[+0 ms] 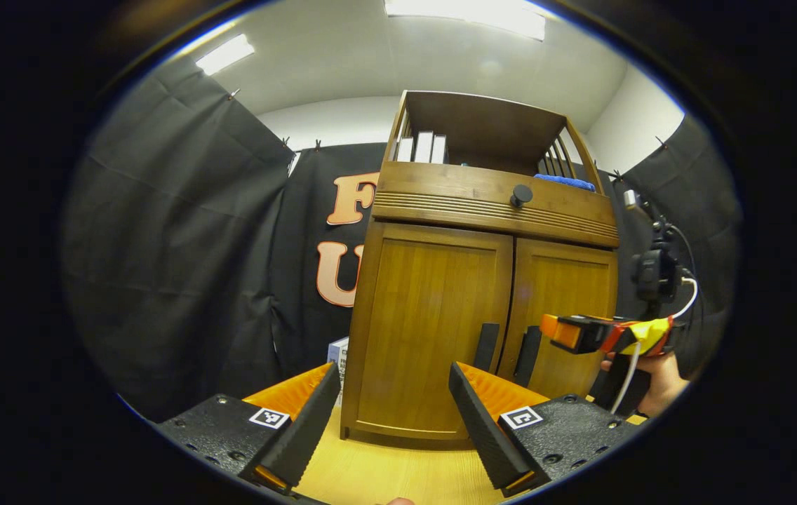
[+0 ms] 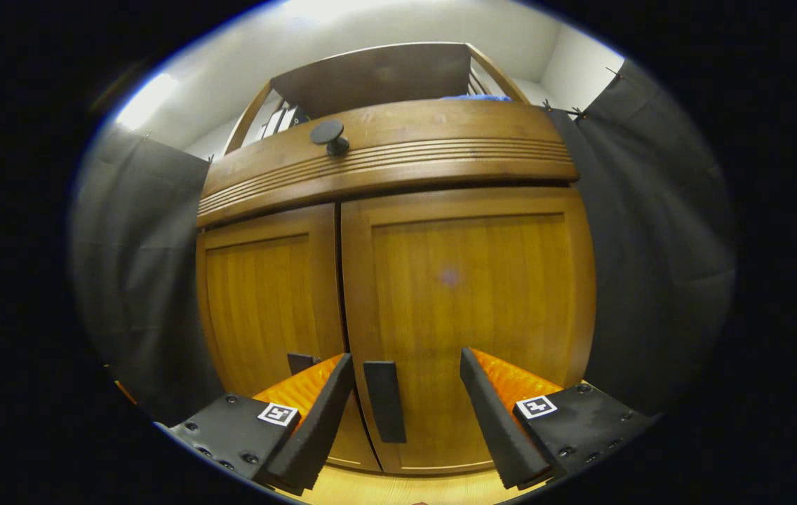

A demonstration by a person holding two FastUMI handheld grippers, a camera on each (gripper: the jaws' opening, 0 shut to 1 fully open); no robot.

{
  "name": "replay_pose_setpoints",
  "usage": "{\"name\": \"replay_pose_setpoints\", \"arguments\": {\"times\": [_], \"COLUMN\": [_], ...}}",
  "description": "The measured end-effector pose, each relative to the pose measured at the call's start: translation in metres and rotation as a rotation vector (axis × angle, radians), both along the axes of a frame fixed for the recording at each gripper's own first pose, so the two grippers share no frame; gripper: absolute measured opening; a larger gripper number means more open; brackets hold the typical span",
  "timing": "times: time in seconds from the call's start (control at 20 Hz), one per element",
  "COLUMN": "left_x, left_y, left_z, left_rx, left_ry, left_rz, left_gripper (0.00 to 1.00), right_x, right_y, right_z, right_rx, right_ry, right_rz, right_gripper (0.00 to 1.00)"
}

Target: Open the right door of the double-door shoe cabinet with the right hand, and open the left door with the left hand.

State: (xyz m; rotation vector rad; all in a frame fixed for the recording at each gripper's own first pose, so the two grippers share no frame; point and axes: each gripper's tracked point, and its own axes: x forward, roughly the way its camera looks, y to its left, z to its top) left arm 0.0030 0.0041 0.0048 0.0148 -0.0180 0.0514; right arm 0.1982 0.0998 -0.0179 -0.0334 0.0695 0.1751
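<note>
In the left gripper view, the shoe cabinet [image 1: 483, 280] stands at frame centre on the desk [image 1: 384, 473], with my left hand-held gripper [image 1: 393, 407] at the bottom, before the left door [image 1: 433, 330]. The right door [image 1: 567, 315] lies right of it; the two handles [image 1: 486, 346] sit side by side at the seam. Above the doors runs a drawer with a knob [image 1: 521, 195], and above that an open shelf holding books [image 1: 423, 149] at upper left. My right hand-held gripper [image 1: 567, 333] sits at the right, before the right door. In the right gripper view, that gripper [image 2: 405, 414] is at the bottom, the right door's handle [image 2: 384, 401] between its fingers.
</note>
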Motion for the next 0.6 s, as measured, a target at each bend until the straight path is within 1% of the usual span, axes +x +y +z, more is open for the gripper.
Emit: {"name": "replay_pose_setpoints", "arguments": {"times": [0.05, 0.15, 0.2, 0.3, 0.35, 0.45, 0.5, 0.55, 0.6], "left_x": [0.000, 0.000, 0.001, 0.001, 0.002, 0.003, 0.003, 0.003, 0.003], "left_y": [0.001, 0.001, 0.001, 0.002, 0.003, 0.004, 0.004, 0.004, 0.004], "left_z": [0.001, 0.002, 0.001, 0.000, 0.000, 0.000, 0.000, 0.000, 0.000], "left_rx": [0.008, 0.016, 0.018, 0.020, 0.022, 0.025, 0.024, 0.023, 0.022], "left_ry": [-0.005, -0.014, -0.017, -0.019, -0.018, -0.021, -0.023, -0.024, -0.025], "left_rz": [0.005, 0.014, 0.019, 0.025, 0.029, 0.036, 0.040, 0.040, 0.040], "left_gripper": [0.91, 0.91, 0.91, 0.91, 0.91, 0.91, 0.94, 0.94, 0.92], "right_x": [0.007, 0.026, 0.035, 0.050, 0.051, 0.051, 0.051, 0.052, 0.054], "right_y": [0.001, 0.005, 0.009, 0.011, 0.006, 0.012, 0.010, 0.012, 0.013], "right_z": [-0.011, -0.033, -0.041, -0.052, -0.054, -0.048, -0.050, -0.050, -0.053], "right_rx": [0.000, -0.008, -0.012, -0.023, -0.042, -0.073, -0.095, -0.100, -0.099], "right_ry": [0.018, 0.060, 0.081, 0.105, 0.096, 0.050, 0.045, 0.039, 0.045], "right_rz": [-0.003, -0.014, -0.011, -0.016, -0.048, -0.058, -0.060, -0.056, -0.054], "right_gripper": [0.98, 0.98, 0.89, 0.89, 0.89, 0.90, 0.84, 0.91, 0.81]}}
